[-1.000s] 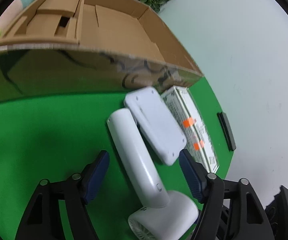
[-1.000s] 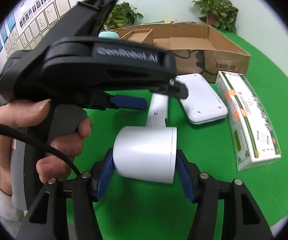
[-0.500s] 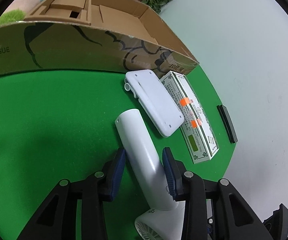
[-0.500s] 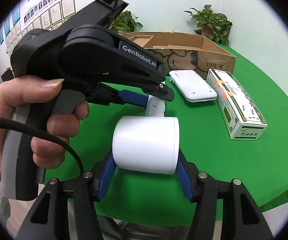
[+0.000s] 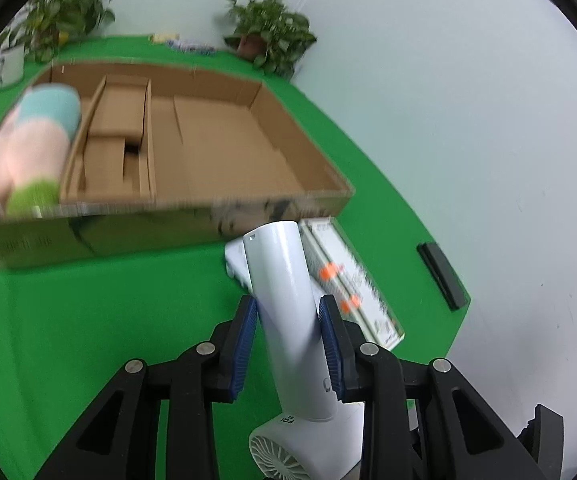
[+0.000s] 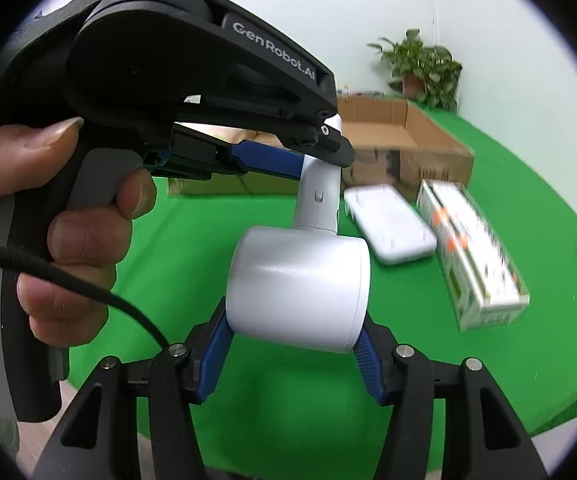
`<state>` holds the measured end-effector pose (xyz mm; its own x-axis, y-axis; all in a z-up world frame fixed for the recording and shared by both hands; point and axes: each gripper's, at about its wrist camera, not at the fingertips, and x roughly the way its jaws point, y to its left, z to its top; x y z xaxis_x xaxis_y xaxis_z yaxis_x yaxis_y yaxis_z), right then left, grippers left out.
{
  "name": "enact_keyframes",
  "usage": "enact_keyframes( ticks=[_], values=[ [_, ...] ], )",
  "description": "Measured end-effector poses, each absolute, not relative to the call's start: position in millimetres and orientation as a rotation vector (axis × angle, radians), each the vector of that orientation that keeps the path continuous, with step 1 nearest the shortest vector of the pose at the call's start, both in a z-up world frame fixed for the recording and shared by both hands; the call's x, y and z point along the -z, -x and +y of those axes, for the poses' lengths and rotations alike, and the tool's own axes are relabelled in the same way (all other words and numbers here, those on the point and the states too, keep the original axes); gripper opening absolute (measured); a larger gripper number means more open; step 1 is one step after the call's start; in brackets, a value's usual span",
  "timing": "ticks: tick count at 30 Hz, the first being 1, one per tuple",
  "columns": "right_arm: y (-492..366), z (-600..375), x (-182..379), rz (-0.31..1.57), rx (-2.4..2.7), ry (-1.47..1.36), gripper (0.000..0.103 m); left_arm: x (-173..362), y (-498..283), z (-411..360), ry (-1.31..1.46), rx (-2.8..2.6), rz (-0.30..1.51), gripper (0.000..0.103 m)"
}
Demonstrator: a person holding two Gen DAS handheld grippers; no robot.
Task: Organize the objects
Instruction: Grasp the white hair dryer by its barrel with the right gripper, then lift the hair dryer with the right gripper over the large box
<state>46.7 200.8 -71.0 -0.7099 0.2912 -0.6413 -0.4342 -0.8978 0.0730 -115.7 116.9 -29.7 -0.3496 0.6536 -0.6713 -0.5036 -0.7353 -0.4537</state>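
Left hand-held gripper (image 5: 287, 344) closing on smooth white dryer handle (image 5: 284, 300); right hand-held gripper (image 6: 291, 344) clamps cylindrical barrel (image 6: 298, 290).

Only clear text showing up is "GenRobot.AI" in light letters running along the black body of the left gripper (image 6: 288, 168). The white hair dryer (image 5: 284, 320) is showing a tiny "FQI"-ish mark near its handle base. The cardboard box (image 5: 88, 236) print is blurring out, unreadable.

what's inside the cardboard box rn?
In the cardboard box: a pastel plush roll at the left end, folded cardboard inserts beside it, and bare floor on the right. The near wall hides the floor's front edge.
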Motion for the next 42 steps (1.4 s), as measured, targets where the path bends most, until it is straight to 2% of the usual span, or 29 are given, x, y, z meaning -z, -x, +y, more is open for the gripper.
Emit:
enact_keyframes(
  ticks=[12, 21, 31, 42],
  values=[
    [-3.1, 234.9, 4.1, 0.287, -2.597, 0.786, 0.055, -68.5, 162.6, 137.9, 0.967, -2.204, -0.133, 0.029],
    [56.8, 281.7, -37.5, 0.289, -2.602, 0.852, 0.055, -107.5, 237.8, 149.3, 0.991, -2.212, -0.142, 0.029],
    [121.7, 342.5, -13.0, 0.446, -2.549, 1.062, 0.055, -54.7, 343.0, 173.6, 1.218, -2.147, -0.142, 0.029],
    [150.6, 368.4, 27.8, 0.569, -2.527, 1.208, 0.055, 18.5, 385.1, 170.0, 1.368, -2.113, -0.155, 0.029]
  ],
)
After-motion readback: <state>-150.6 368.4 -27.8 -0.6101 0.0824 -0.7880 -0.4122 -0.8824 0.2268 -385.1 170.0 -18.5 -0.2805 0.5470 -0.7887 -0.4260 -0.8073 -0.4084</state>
